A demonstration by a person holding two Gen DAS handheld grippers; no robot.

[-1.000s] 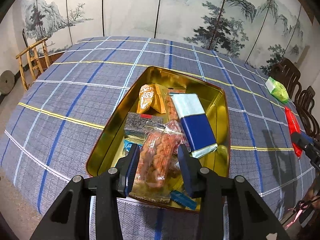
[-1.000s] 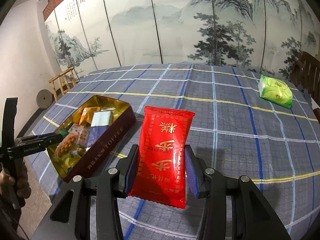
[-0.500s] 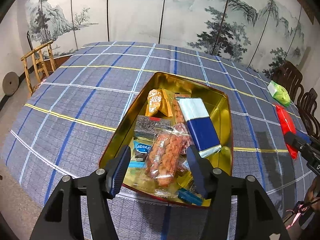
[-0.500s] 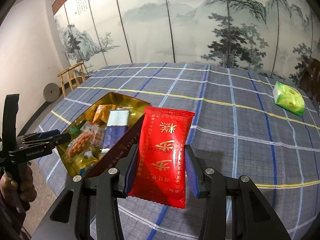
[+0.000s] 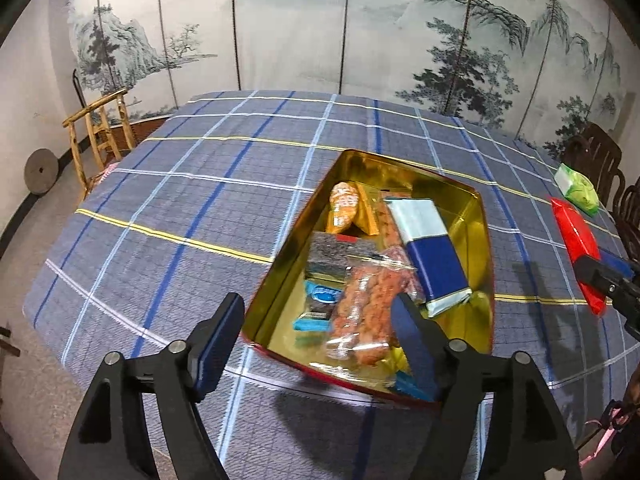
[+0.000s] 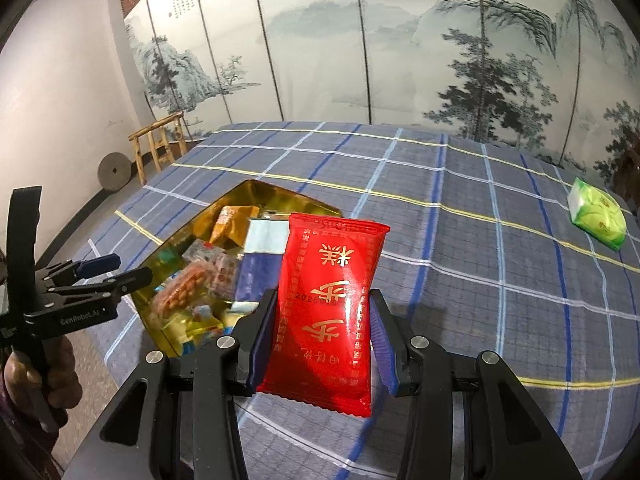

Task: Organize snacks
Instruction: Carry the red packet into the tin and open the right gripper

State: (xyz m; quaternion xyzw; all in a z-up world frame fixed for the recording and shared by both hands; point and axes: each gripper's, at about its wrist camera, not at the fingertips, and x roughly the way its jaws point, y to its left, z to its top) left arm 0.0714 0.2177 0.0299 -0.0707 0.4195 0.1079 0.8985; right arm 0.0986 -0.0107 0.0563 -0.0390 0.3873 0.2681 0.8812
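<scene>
A gold tin (image 5: 478,240) with red sides sits on the checked tablecloth and holds several snacks. Among them are a clear bag of peanuts (image 5: 360,312), a blue and white packet (image 5: 432,252) and an orange packet (image 5: 344,208). My left gripper (image 5: 318,312) hovers at the tin's near end with its jaws opening. The peanut bag lies below them in the tin, free of the pads. My right gripper (image 6: 324,300) is shut on a red snack packet (image 6: 328,304), held upright just right of the tin (image 6: 280,192). A green packet (image 6: 598,218) lies far right.
A painted folding screen stands behind the table. A wooden chair (image 5: 100,128) and a stone wheel (image 5: 40,172) are at the left, dark chairs (image 5: 596,160) at the right. A person's hand (image 6: 24,376) grips the left gripper's handle. Bare cloth stretches beyond the tin.
The left jaws have spread and let go of the peanut bag, which now lies in the tin. The right gripper has carried the red packet leftward, closer to the tin.
</scene>
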